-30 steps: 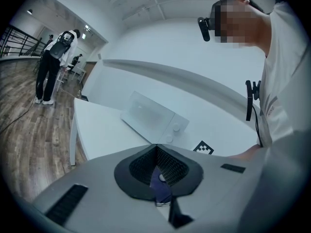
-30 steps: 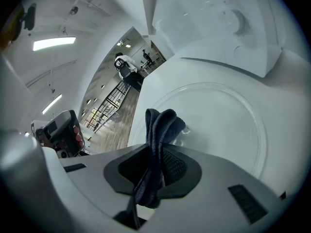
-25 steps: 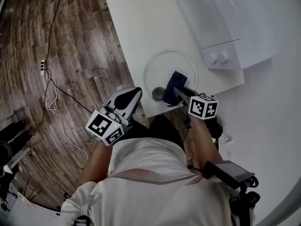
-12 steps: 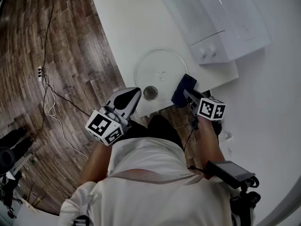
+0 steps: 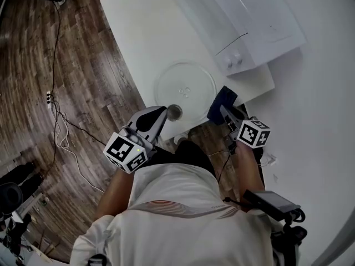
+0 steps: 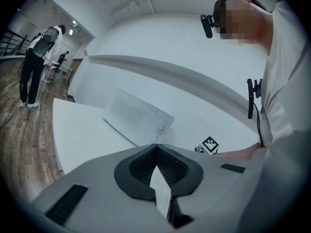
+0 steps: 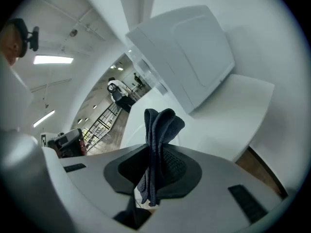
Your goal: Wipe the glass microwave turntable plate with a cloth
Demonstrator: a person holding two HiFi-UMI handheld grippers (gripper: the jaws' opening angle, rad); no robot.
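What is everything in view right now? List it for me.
Glass turntable plate: one, clear, near end of table.
Microwave: one, white, on table behind plate.
Table: one, white.
Cloth: one, dark blue, by plate's right rim.
Small round thing: one, grey, at plate's near rim.
Power strip: one, white, with cables, on wood floor at left.
Left gripper: shut, empty, by plate's near rim.
Right gripper: shut on cloth.

White microwave on a white bench, wood floor alongside.
The microwave (image 5: 249, 21) stands on the bench (image 5: 144, 32) ahead of the right jaws; a power strip (image 5: 49, 97) lies on the wood floor (image 5: 33, 49), left of the left jaws.
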